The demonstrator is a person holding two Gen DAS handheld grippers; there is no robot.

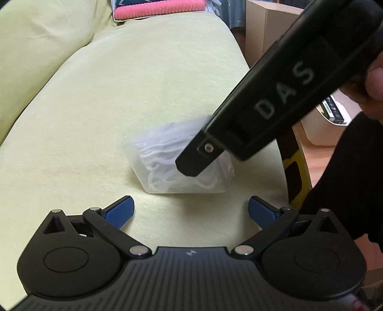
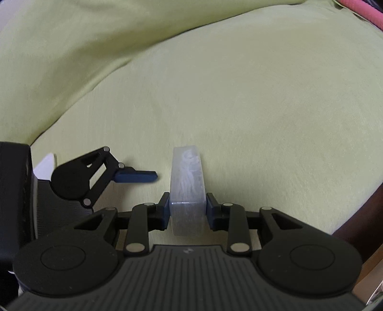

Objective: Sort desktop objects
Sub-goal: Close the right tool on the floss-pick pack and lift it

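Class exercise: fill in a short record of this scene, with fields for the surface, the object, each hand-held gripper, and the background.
surface: yellow-green cloth
object: translucent plastic box with white contents
right hand-held gripper: shut on the box
left hand-held gripper: open, empty, just short of the box
background: pink ribbed item, cardboard box

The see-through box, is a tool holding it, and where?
Yes. The right tool pinches the translucent box by its two long sides at the near end. The left tool is open and holds nothing.
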